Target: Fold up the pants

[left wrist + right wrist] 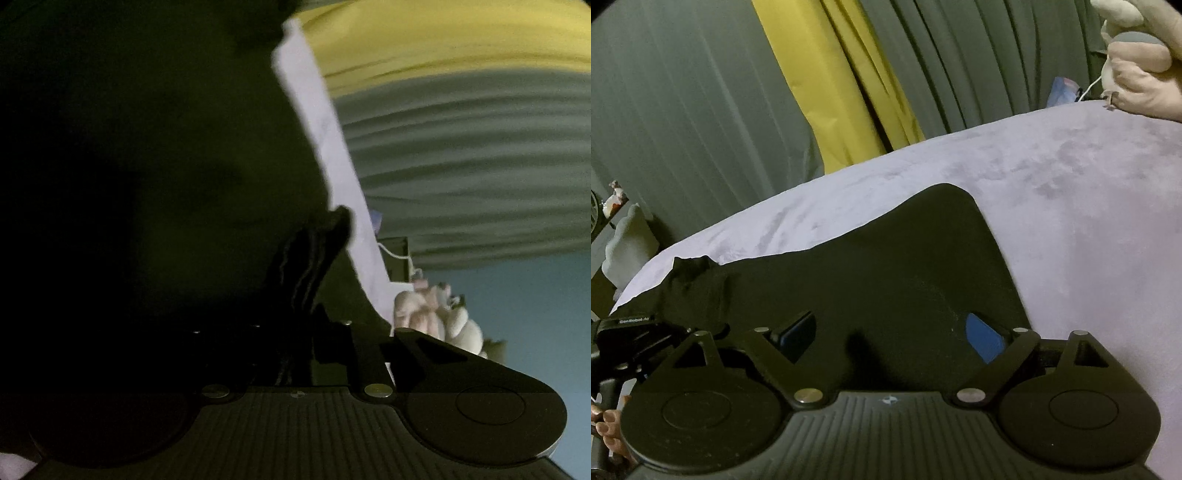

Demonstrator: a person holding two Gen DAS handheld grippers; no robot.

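Right gripper (890, 332) low over pants (886, 258)

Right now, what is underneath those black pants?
The black pants lie spread on a lavender bedspread, which shows bare around them. Whatever sits beneath the fabric itself is covered. The open right hand-held gripper hangs over the pants.

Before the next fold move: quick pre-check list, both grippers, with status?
1. Left gripper shut on the black pants: ok, fabric bunched between its fingers.
2. Right gripper open over the pants: ok, blue pads apart.
3. Pants flat on the lavender bedspread: not ok, left edge lifted and crumpled.
4. Plush toy clear of the pants: ok.
5. Left view of the fold target: cannot tell, fabric blocks it.
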